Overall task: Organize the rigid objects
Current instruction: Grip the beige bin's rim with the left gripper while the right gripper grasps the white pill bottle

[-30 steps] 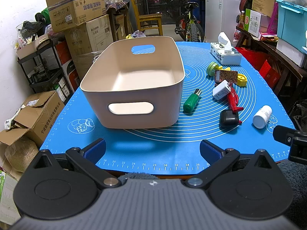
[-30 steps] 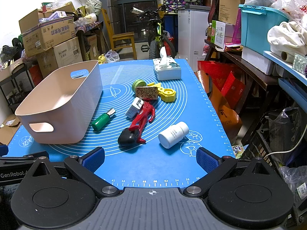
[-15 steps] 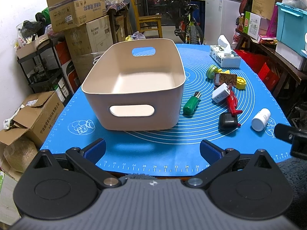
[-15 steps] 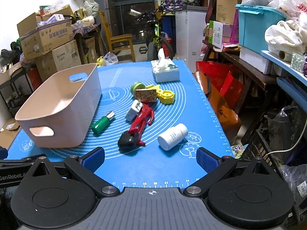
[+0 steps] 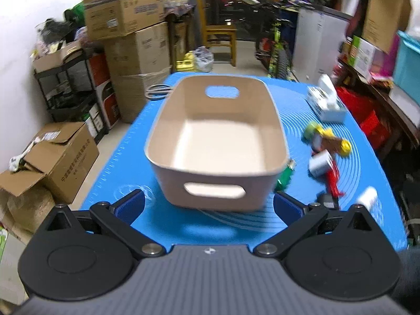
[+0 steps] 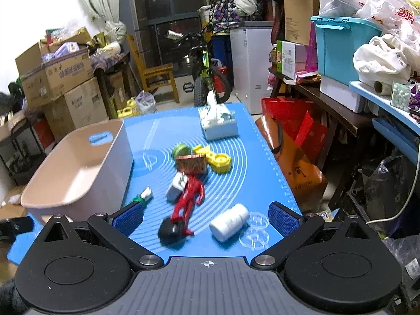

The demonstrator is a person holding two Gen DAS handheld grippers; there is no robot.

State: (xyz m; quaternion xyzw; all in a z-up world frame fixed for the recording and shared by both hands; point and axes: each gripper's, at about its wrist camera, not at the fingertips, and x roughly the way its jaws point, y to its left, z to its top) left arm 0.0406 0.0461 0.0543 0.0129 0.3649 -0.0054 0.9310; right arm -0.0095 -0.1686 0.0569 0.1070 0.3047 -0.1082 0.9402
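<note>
Rigid objects are lying loose on the blue mat (image 6: 244, 141), right of the empty beige plastic bin (image 5: 218, 141): white cylindrical bottle (image 6: 229, 222), red-and-black figure (image 6: 183, 210), green-handled tool (image 6: 139, 200) close against the bin wall. Right gripper (image 6: 206, 219) is hovering wide, holding nothing, just short of the bottle. Left gripper (image 5: 208, 205) is gaping wide, empty, facing the bin. Risks, judged: the bottle, on its side, may be rolling off under a glancing pad; the crowded figure may be getting nudged.
</note>
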